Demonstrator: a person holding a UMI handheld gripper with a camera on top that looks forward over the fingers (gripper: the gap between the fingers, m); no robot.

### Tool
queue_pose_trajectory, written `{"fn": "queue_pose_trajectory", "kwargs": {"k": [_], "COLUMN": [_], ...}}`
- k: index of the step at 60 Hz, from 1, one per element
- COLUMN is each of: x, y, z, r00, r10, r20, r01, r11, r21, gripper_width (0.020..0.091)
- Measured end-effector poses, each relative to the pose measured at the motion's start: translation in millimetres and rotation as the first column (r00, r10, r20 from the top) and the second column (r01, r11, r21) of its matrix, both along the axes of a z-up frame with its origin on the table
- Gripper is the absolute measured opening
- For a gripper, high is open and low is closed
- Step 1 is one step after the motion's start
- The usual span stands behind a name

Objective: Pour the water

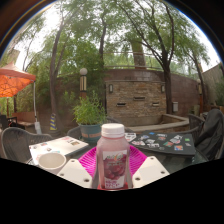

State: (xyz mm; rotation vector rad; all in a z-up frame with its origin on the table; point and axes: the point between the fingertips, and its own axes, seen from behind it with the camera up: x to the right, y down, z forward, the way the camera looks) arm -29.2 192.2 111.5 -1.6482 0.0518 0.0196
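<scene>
A plastic bottle [113, 158] with a white cap and a pink fruit label stands upright between my two fingers. My gripper [112, 166] is shut on the bottle, the magenta pads [90, 160] pressing its sides. The bottle is lifted above the table [60, 148]. A white bowl [51, 160] sits on the table just left of my left finger. A clear glass [130, 136] stands beyond the bottle, slightly to the right.
A dark tray [166, 143] with small items lies to the right beyond the fingers. A chair back [16, 143] stands at the left. A potted plant [90, 113], a stone wall [135, 98], trees and an orange parasol [12, 82] are behind.
</scene>
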Motion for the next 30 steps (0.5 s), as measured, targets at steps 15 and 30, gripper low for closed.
{"fn": "queue_pose_trajectory", "kwargs": {"k": [15,30], "x": [2,3], "y": [-1,-5], "z": [-18,-19], "r00": [0.996,0.996], "r10": [-0.018,-0.036], "r20": [0.089,0.076], "r01": [0.018,0.037], "r11": [1.000,0.999], "r21": [-0.006,-0.003], "gripper_width": [0.0410,0.0491]}}
